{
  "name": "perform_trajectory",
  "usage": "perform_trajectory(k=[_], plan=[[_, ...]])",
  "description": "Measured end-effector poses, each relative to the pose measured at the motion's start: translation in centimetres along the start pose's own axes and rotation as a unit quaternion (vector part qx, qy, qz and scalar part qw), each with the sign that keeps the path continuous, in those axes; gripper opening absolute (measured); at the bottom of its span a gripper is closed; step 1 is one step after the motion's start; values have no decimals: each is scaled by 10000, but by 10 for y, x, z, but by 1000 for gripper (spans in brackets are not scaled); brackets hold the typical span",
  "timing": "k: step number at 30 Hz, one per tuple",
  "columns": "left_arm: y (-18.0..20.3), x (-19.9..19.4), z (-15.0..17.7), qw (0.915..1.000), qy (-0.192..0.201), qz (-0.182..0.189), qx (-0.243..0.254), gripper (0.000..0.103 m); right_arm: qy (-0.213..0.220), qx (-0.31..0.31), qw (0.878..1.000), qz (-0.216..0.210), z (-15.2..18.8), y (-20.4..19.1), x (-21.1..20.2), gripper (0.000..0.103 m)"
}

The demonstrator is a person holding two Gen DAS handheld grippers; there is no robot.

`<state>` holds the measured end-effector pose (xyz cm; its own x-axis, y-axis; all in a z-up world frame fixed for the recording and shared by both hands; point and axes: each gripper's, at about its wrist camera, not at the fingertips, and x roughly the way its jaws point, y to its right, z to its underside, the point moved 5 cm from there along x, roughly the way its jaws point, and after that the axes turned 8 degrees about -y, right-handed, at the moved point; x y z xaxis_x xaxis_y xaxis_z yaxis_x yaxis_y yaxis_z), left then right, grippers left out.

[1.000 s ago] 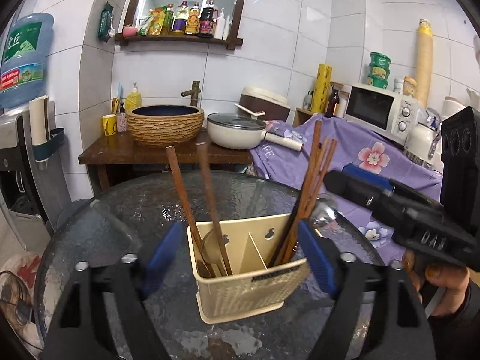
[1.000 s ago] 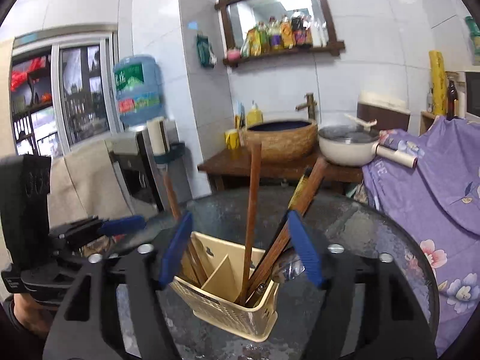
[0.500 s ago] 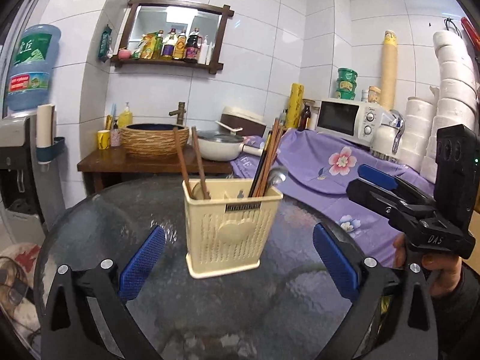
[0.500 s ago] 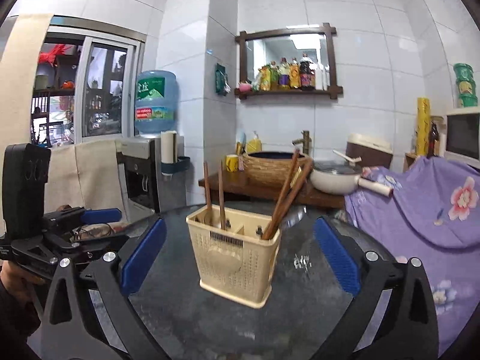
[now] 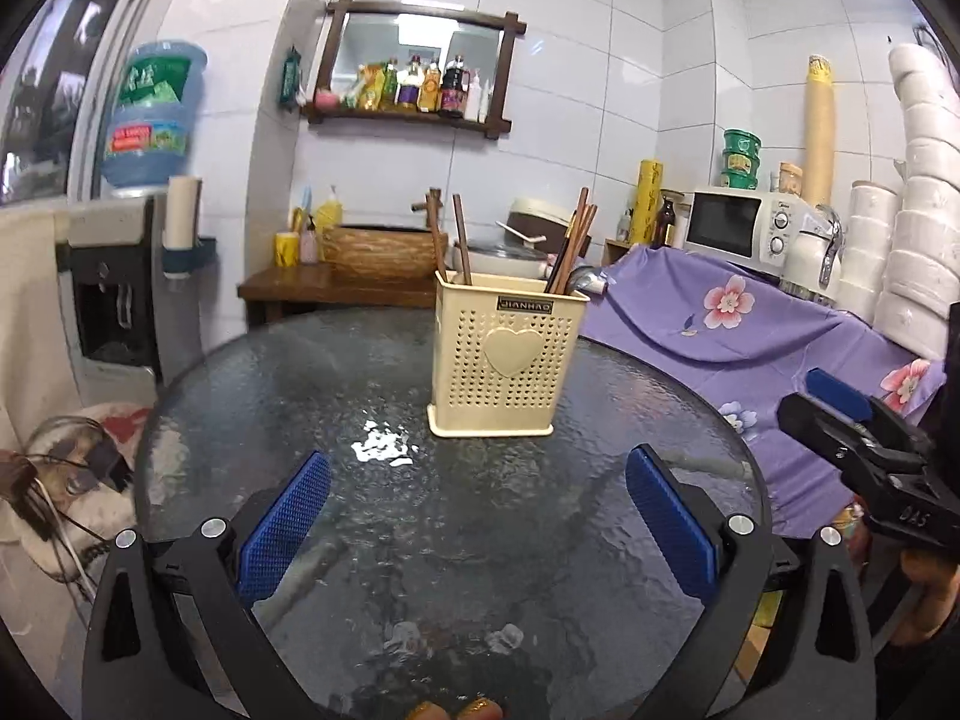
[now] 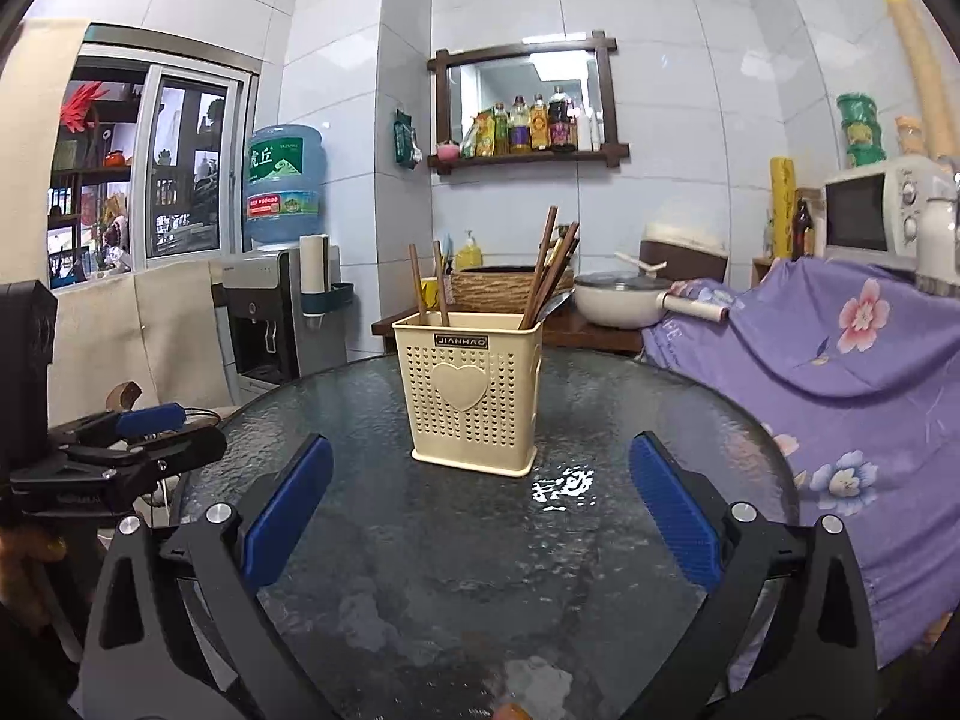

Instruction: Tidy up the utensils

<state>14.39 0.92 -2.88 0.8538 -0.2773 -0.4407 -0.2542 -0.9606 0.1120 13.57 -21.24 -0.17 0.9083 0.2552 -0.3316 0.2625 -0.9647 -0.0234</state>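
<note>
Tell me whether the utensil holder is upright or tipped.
Upright: the utensil holder sits flat on the glass table, chopsticks standing inside.

A round glass table [image 5: 336, 372] sits in front. Behind it is a wood bench [image 5: 288, 285] with a woven basin [image 5: 381, 252] and a white pot [image 6: 618, 300] on it. A purple cloth [image 6: 840, 360] with flowers lies on the right, and a microwave [image 5: 738, 228] stands beside it. A water bottle [image 6: 285, 183] sits on a dispenser [image 6: 264, 312] at the left. High on the wall, a shelf [image 6: 528, 159] holds bottles [image 6: 534, 123] under a mirror [image 6: 522, 81]. White rolls [image 5: 924, 192] are stacked far right.
</note>
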Motion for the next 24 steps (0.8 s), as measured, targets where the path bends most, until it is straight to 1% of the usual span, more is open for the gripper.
perform_trajectory(k=[1, 2, 4, 8, 11, 16, 21, 24], plan=[[3, -6, 1, 9999, 93, -61, 76, 97, 66, -42, 10000, 24, 0, -1, -7, 97], [7, -12, 1, 9998, 171, -39, 125, 97, 134, -74, 9999, 43, 2, -3, -14, 97], [13, -19, 0, 9995, 273, 32, 181, 97, 168, -158, 9997, 55, 3, -7, -24, 97], [20, -28, -3, 9988, 421, -10, 240, 97, 258, -326, 9991, 130, 6, -13, -36, 97], [23, -32, -5, 9986, 479, 32, 210, 97, 269, -275, 9992, 80, 4, -13, -41, 97], [27, -38, -3, 9978, 584, -77, 314, 97, 346, -219, 9990, 150, 1, -8, -48, 97], [25, -40, 0, 9983, 544, 53, 202, 97, 334, -203, 9991, 141, 2, -5, -49, 97], [25, -43, -1, 9981, 584, 80, 203, 97, 322, -213, 9992, 128, 1, -6, -49, 97]])
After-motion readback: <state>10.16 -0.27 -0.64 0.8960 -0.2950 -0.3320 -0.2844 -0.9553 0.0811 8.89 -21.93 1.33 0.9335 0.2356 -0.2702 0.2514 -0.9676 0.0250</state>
